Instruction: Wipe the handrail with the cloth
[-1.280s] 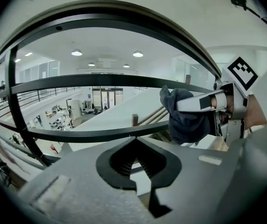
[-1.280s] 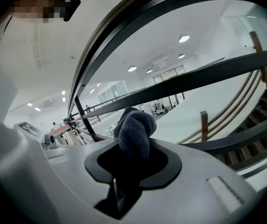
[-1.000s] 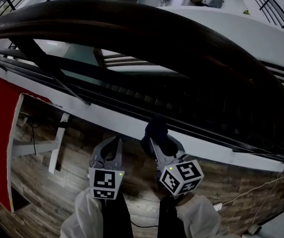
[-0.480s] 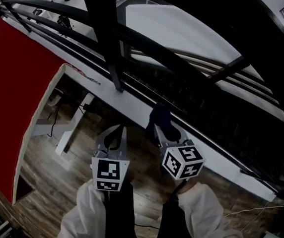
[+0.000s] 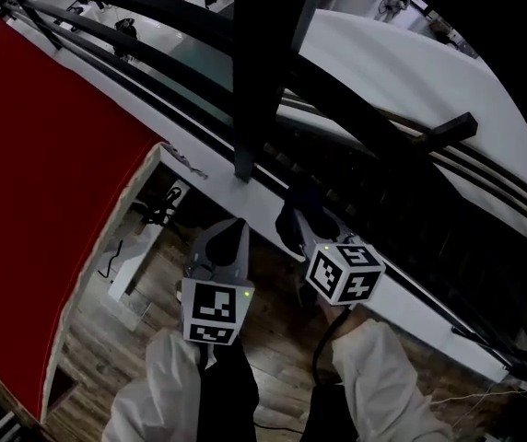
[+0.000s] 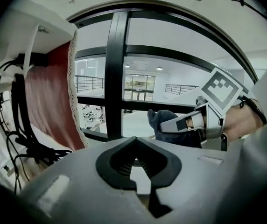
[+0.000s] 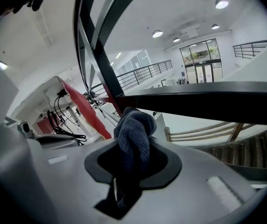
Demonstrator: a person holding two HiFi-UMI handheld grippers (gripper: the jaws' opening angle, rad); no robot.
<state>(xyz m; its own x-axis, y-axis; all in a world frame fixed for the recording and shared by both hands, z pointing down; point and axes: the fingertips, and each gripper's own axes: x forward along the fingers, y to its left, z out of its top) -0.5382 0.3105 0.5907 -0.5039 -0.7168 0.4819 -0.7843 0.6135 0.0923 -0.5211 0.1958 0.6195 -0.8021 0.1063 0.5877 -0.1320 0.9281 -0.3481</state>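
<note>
Holding: right claw (image 5: 302, 238) clamped on cloth (image 5: 298, 212); wad sticks out past the tips.
Left claw (image 5: 229, 238): tips together, nothing between; sits just beside right claw.
Handrail (image 5: 494, 26): broad dark band, up & ahead of both claws, well apart from cloth; long axis runs upper-left to lower-right in head view.
Post (image 5: 262, 72): upright, ahead of claws.
Nearer arm: right (est.).
Next move: prob. lift cloth onto rail, stroke along axis.

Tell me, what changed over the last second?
The view swung left: the black post now stands mid-picture and the red panel fills more of the left. No grab or release: the right gripper still clamps the dark cloth, and the left gripper stays shut and empty.
</note>
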